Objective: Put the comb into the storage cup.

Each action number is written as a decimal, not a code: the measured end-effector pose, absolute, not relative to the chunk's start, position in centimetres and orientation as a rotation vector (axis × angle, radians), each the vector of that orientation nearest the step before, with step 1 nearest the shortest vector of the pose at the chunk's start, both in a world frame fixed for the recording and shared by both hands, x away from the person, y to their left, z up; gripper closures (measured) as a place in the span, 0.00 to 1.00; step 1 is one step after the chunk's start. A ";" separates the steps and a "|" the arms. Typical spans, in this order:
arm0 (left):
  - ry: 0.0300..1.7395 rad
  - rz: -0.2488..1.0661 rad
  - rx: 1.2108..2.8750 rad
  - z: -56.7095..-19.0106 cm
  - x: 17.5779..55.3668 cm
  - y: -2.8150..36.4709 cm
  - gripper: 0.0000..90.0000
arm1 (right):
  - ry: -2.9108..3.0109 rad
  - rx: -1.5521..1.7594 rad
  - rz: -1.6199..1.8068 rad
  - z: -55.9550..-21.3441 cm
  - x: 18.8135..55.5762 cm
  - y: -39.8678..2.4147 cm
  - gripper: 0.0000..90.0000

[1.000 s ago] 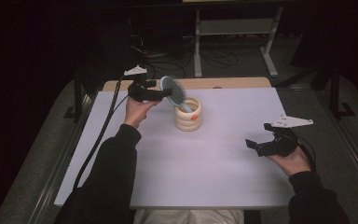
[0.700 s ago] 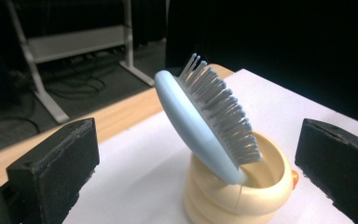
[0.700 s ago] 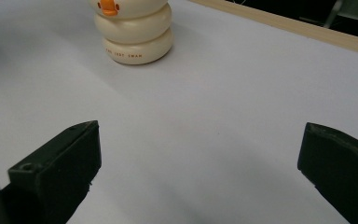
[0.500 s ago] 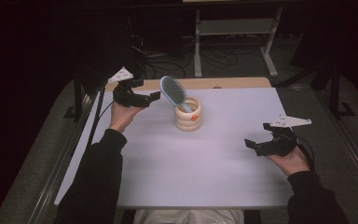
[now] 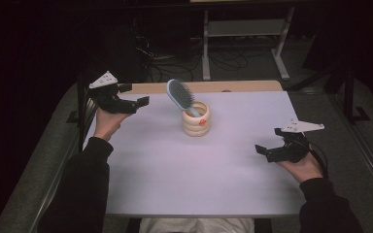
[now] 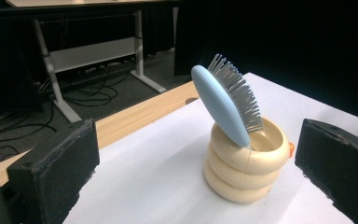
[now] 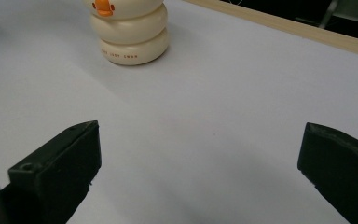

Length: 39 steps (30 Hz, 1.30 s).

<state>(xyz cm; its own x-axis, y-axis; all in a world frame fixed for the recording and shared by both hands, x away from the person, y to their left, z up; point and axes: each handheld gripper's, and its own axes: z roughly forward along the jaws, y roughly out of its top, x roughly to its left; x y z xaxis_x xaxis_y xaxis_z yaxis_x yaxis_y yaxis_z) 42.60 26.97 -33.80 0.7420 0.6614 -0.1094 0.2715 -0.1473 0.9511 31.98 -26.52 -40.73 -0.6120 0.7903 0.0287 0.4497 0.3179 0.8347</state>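
A cream ribbed cup [image 5: 196, 121] with an orange beak stands on the white table top [image 5: 175, 165], back of centre. A light blue hairbrush [image 5: 179, 94] stands in it, handle down, head leaning left. In the left gripper view the brush [image 6: 223, 105] leans over the cup [image 6: 244, 165], bristles to the right. My left gripper [image 5: 135, 99] hovers open at the table's far left, well apart from the cup, jaws wide with nothing between them. My right gripper [image 5: 264, 151] is open near the right edge, low over the table. Its view shows the cup [image 7: 128, 32] far ahead.
A wooden strip [image 5: 213, 86] runs along the table's far edge. Beyond it stand a white metal frame [image 5: 243, 29] and loose cables [image 5: 160, 58] on a dark floor. Grey carpet lies on both sides of the table.
My left gripper has let go of the hairbrush and drawn back to the left, away from the cup. The brush now stands in the cup by itself. The right gripper has hardly moved.
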 end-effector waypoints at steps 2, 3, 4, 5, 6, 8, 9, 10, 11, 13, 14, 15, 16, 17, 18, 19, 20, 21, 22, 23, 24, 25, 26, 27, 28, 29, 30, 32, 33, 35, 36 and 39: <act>0.723 0.397 1.732 -33.9 42.2 27.3 0.00 | 2.205 1.101 1.207 -40.7 32.0 -26.5 0.00; 0.719 0.394 1.733 -33.9 42.0 27.4 0.00 | 2.205 1.101 1.206 -40.7 32.0 -26.5 0.00; 0.712 0.391 1.735 -33.9 41.8 27.6 0.00 | 2.205 1.101 1.205 -40.7 32.0 -26.5 0.00; 0.706 0.391 1.734 -33.9 41.6 27.7 0.00 | 2.203 1.102 1.203 -40.7 32.0 -26.5 0.00; 0.698 0.389 1.736 -34.0 41.4 27.8 0.00 | 2.201 1.103 1.202 -40.7 31.9 -26.5 0.00; 0.689 0.391 1.739 -34.0 41.1 28.0 0.00 | 2.195 1.102 1.207 -40.6 31.9 -26.6 0.00; 0.684 0.388 1.738 -34.0 40.9 28.2 0.00 | 2.192 1.101 1.209 -40.6 31.9 -26.6 0.00; 0.682 0.386 1.737 -34.1 40.7 28.3 0.00 | 2.190 1.103 1.209 -40.6 31.9 -26.7 0.00; 0.676 0.384 1.737 -34.1 40.6 28.4 0.00 | 2.189 1.105 1.209 -40.6 31.9 -26.7 0.00; 0.665 0.370 1.730 -34.2 40.2 28.5 0.00 | 2.189 1.104 1.209 -40.6 31.8 -26.7 0.00; 0.660 0.367 1.728 -34.3 39.9 28.6 0.00 | 2.189 1.105 1.208 -40.6 31.8 -26.7 0.00; 0.655 0.363 1.724 -34.4 39.7 28.7 0.00 | 2.189 1.105 1.208 -40.6 31.8 -26.7 0.00; 0.653 0.360 1.720 -34.5 39.5 28.8 0.00 | 2.189 1.105 1.209 -40.6 31.8 -26.7 0.00; 0.649 0.359 1.717 -34.5 39.3 28.9 0.00 | 2.188 1.106 1.209 -40.6 31.8 -26.7 0.00; 0.649 0.357 1.712 -34.6 39.1 29.0 0.00 | 2.189 1.108 1.207 -40.6 31.8 -26.7 0.00; 0.648 0.356 1.710 -34.7 39.0 29.1 0.00 | 2.190 1.108 1.207 -40.6 31.8 -26.7 0.00; 0.648 0.357 1.712 -34.7 38.8 29.2 0.00 | 2.192 1.108 1.206 -40.6 31.8 -26.7 0.00; 0.647 0.358 1.711 -34.8 38.7 29.3 0.00 | 2.193 1.109 1.205 -40.6 31.8 -26.7 0.00; 0.648 0.359 1.708 -34.9 38.5 29.5 0.00 | 2.194 1.109 1.204 -40.6 31.8 -26.7 0.00; 0.649 0.358 1.708 -34.9 38.4 29.6 0.00 | 2.194 1.108 1.204 -40.6 31.8 -26.7 0.00; 0.644 0.356 1.705 -35.0 38.3 29.8 0.00 | 2.193 1.108 1.205 -40.6 31.8 -26.7 0.00; 0.640 0.353 1.697 -35.1 38.1 29.9 0.00 | 2.192 1.109 1.206 -40.6 31.8 -26.7 0.00; 0.640 0.353 1.691 -35.2 37.9 30.1 0.00 | 2.192 1.108 1.206 -40.6 31.8 -26.7 0.00; 0.642 0.353 1.688 -35.3 37.8 30.2 0.00 | 2.192 1.107 1.205 -40.6 31.8 -26.7 0.00; 0.641 0.351 1.692 -35.5 37.7 30.4 0.00 | 2.192 1.109 1.204 -40.6 31.7 -26.7 0.00; 0.643 0.351 1.693 -35.6 37.6 30.5 0.00 | 2.193 1.111 1.204 -40.7 31.8 -26.7 0.00; 0.646 0.353 1.694 -35.7 37.5 30.6 0.00 | 2.195 1.109 1.203 -40.7 31.8 -26.7 0.00; 0.653 0.352 1.694 -36.0 37.2 30.9 0.00 | 2.196 1.108 1.200 -40.7 31.7 -26.7 0.00; 0.655 0.352 1.696 -36.1 37.2 31.1 0.00 | 2.196 1.108 1.200 -40.7 31.7 -26.7 0.00; 0.659 0.350 1.695 -36.3 36.9 31.4 0.00 | 2.196 1.109 1.199 -40.7 31.7 -26.7 0.00; 0.660 0.351 1.696 -36.4 36.8 31.5 0.00 | 2.197 1.109 1.199 -40.8 31.7 -26.7 0.00; 0.664 0.351 1.694 -36.6 36.5 31.9 0.00 | 2.200 1.108 1.203 -40.8 31.7 -26.7 0.00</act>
<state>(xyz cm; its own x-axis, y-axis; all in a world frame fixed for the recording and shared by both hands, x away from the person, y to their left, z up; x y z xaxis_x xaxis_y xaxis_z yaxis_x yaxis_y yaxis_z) 36.48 31.88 -36.60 0.7899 0.6008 -0.1231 0.2373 -0.1143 0.9647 31.65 -26.67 -40.78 -0.6071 0.7941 0.0283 0.4521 0.3159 0.8341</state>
